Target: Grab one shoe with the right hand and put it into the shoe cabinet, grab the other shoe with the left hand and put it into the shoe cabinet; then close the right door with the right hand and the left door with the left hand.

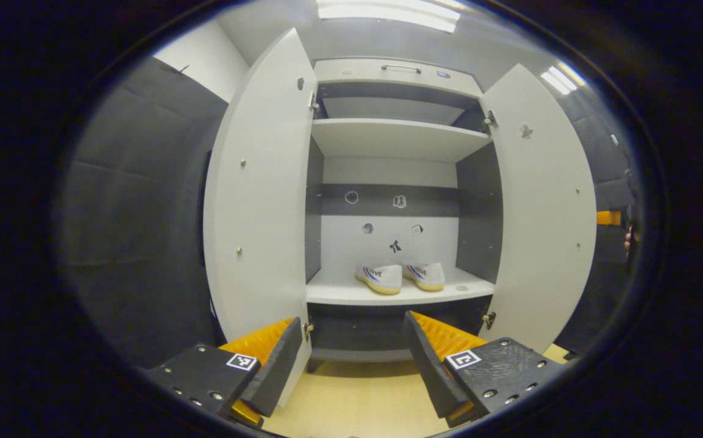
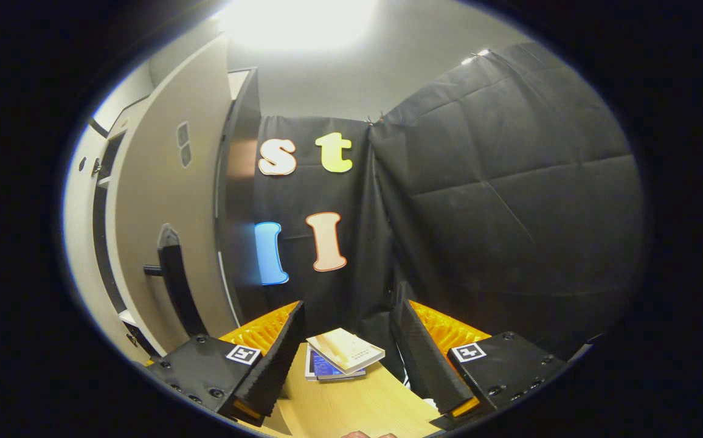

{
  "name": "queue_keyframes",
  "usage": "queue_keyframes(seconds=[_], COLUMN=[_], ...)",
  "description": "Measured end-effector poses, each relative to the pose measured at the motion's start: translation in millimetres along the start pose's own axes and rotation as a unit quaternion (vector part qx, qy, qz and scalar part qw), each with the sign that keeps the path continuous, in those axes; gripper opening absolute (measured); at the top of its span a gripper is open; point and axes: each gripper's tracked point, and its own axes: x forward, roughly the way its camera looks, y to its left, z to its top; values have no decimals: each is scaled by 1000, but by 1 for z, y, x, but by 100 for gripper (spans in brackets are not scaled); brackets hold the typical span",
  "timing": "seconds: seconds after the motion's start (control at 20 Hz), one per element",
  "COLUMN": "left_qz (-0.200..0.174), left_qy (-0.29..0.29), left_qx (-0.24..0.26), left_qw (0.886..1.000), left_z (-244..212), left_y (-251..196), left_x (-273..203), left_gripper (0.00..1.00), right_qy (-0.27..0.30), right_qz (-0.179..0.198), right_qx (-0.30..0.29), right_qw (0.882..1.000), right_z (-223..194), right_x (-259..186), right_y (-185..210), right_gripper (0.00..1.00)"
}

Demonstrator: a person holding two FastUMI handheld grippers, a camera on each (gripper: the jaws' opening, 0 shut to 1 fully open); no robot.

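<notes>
Both shoes stand side by side on the lower shelf of the shoe cabinet; left tool and right tool are released, empty; right door awaits closing, the right tool near its outer face.

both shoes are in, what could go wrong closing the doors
1. The pair of white canvas shoes sits near the front edge of the pale lower shelf; a swinging door might clip them.
2. The right tool faces the black cloth wall, away from the white right door, so its push may start badly aligned.
</notes>
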Motion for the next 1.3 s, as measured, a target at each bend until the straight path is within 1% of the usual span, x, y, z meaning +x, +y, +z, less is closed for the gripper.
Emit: queue_keyframes(seconds=[0.1, 0.15, 0.2, 0.3, 0.35, 0.4, 0.45, 0.5, 0.55, 0.6, 0.65, 0.7, 0.75, 0.85, 0.95, 1.0, 1.05, 1.1, 1.15, 1.2, 1.25, 1.3], left_qz=[-4, -6, -6, -3, 0, 4, 7, 9, 12, 16, 20, 24, 27, 31, 35, 37, 38, 39, 40, 43, 51, 56], left_qy=[4, 4, 3, 7, 9, 10, 11, 13, 14, 15, 13, 12, 11, 9, 7, 8, 10, 11, 13, 15, 9, 1], left_qx=[-3, -8, -11, -13, -14, -14, -14, -15, -16, -17, -18, -19, -20, -18, -15, -15, -17, -20, -24, -27, -29, -33], left_qw=[1000, 1000, 1000, 1000, 1000, 1000, 1000, 1000, 1000, 1000, 1000, 999, 999, 999, 999, 999, 999, 999, 999, 999, 998, 998], left_z=[-6, -8, -12, -17, -20, -21, -22, -23, -24, -24, -22, -20, -20, -18, -19, -20, -23, -26, -28, -30, -27, -23], left_y=[3, 4, 5, 12, 15, 20, 24, 28, 32, 36, 40, 43, 45, 52, 58, 61, 63, 64, 66, 68, 72, 75], left_x=[-16, -23, -30, -42, -47, -51, -54, -57, -59, -62, -64, -66, -68, -72, -73, -74, -75, -76, -76, -76, -78, -79], left_gripper=[96, 96, 95, 96, 96, 96, 96, 96, 96, 95, 96, 96, 96, 96, 96, 96, 96, 96, 95, 95, 96, 96], right_qy=[-3, -7, -14, -22, -25, -26, -20, -12, -5, -5, -10, -9, -6, 5, 4, 3, 3, 4, 5, 5, 5, 6], right_qz=[17, 23, 23, 25, 31, 36, 40, 43, 37, 30, 27, 27, 27, 28, 28, 27, 28, 32, 38, 44, 51, 58], right_qx=[-8, -10, -14, -23, -24, -27, -30, -30, -28, -30, -33, -40, -42, -33, -34, -35, -35, -33, -31, -30, -32, -33], right_qw=[1000, 1000, 1000, 999, 999, 999, 999, 999, 999, 999, 999, 999, 999, 999, 999, 999, 999, 999, 999, 999, 998, 998], right_z=[0, 2, 4, 8, 11, 12, 10, 5, 1, 2, 6, 6, 5, 2, 4, 5, 5, 4, 3, 3, 4, 5], right_x=[-5, -6, -7, -5, -5, -4, -1, -1, -1, -2, -3, -4, -5, -8, -11, -12, -14, -15, -17, -18, -20, -24], right_y=[19, 26, 29, 34, 38, 42, 46, 48, 52, 50, 52, 56, 57, 60, 64, 66, 69, 74, 80, 86, 93, 99], right_gripper=[98, 93, 98, 98, 94, 94, 99, 99, 98, 92, 92, 92, 95, 95, 95, 92, 95, 95, 92, 95, 92, 95])
